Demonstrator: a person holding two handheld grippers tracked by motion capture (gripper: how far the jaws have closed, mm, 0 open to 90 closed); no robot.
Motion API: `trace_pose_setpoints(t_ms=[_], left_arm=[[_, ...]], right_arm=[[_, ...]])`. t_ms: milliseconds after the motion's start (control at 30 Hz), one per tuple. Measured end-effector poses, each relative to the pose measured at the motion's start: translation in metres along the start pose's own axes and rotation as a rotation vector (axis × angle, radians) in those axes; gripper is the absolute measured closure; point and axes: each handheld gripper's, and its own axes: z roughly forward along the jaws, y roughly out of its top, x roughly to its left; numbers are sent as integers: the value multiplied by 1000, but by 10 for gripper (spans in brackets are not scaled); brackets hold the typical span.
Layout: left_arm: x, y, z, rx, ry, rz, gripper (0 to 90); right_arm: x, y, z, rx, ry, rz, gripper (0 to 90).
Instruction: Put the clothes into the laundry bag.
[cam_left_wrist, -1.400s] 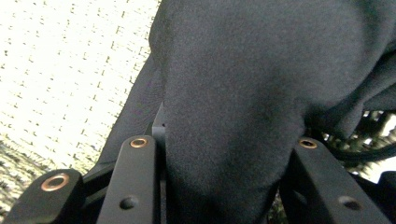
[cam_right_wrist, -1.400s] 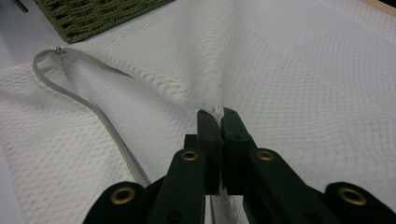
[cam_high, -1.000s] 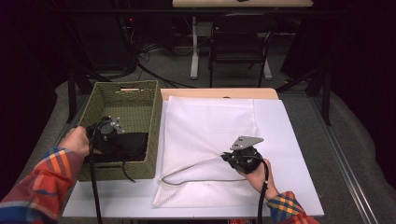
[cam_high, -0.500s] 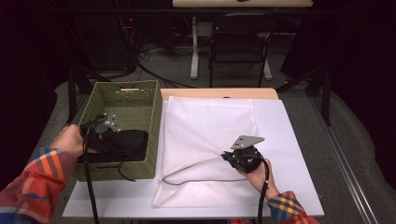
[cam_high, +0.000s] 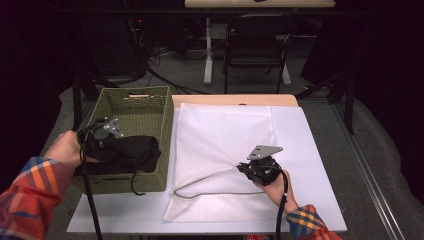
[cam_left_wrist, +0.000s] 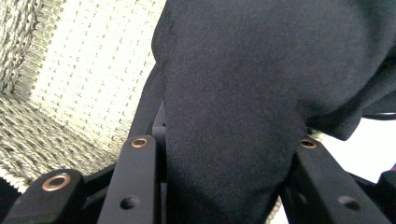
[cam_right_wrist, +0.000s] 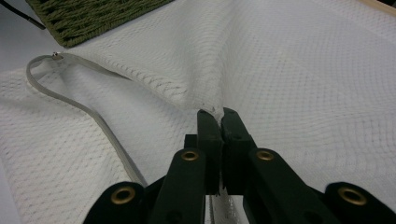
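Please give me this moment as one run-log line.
left gripper: shut on black garment, over green basket | right gripper: shut on white mesh bag, pinching top layer up | bag mouth open

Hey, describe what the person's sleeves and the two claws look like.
Both sleeves are orange, red and blue plaid. The left claw and right claw are black, each topped by a grey three-cornered plate and trailing a black cable. Copper-ringed holes dot the jaws.

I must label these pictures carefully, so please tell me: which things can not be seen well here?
- High view: the left gripper has its tips buried in the black garment.
- High view: the basket floor is hidden by that garment.
- Left gripper view: the garment runs off the top edge, so its kind is unclear.
- Right gripper view: the white mesh bag is cut by the edges.
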Motion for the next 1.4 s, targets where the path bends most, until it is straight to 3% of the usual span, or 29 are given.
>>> trace_pose_setpoints(t_ms=[200, 1033, 1400], left_arm=[[-6, 2, -10, -31, -1, -4, 612], [-23, 16, -35, -38, 12, 21, 610], [-31, 21, -41, -43, -13, 29, 611]], right_arm=[[1, -1, 1, 6, -2, 0, 883], [0, -2, 1, 18, -14, -8, 883], [0, -1, 0, 20, -17, -9, 884]])
